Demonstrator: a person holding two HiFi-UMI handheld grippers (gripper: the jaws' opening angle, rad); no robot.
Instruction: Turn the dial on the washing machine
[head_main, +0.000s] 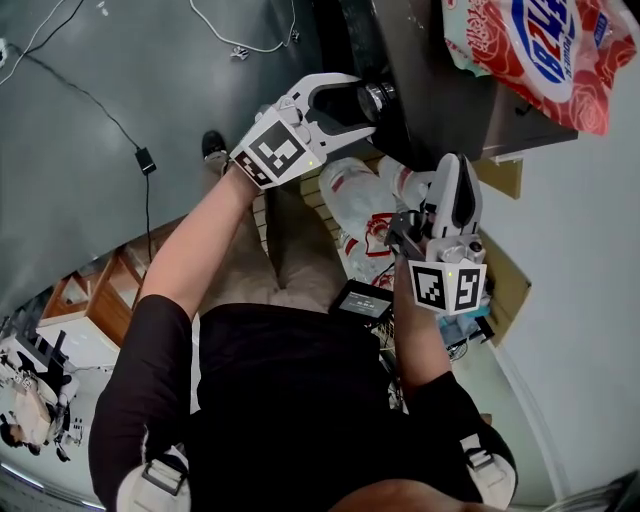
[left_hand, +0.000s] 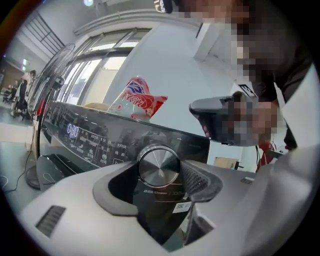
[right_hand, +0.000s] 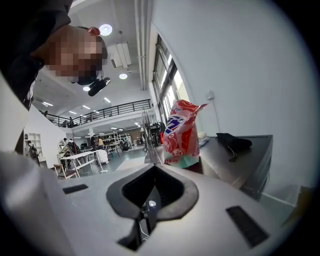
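Holds left gripper (head_main: 362, 103) forward at panel (left_hand: 95, 137), with spread jaws at 3 and 9 o'clock of dial (left_hand: 158, 166). Looks unclamped: gap on 9 o'clock side, pad near rim at 3. Seems set for squeeze, then twist. Finds dial at 3 o'clock end of panel, bag (left_hand: 136, 102) at its 11 o'clock on washer (head_main: 430, 90). Keeps right gripper (head_main: 453, 172) at 5 o'clock of dial in head view, pressed closed on nothing, pointing up; probably parked clear of left.
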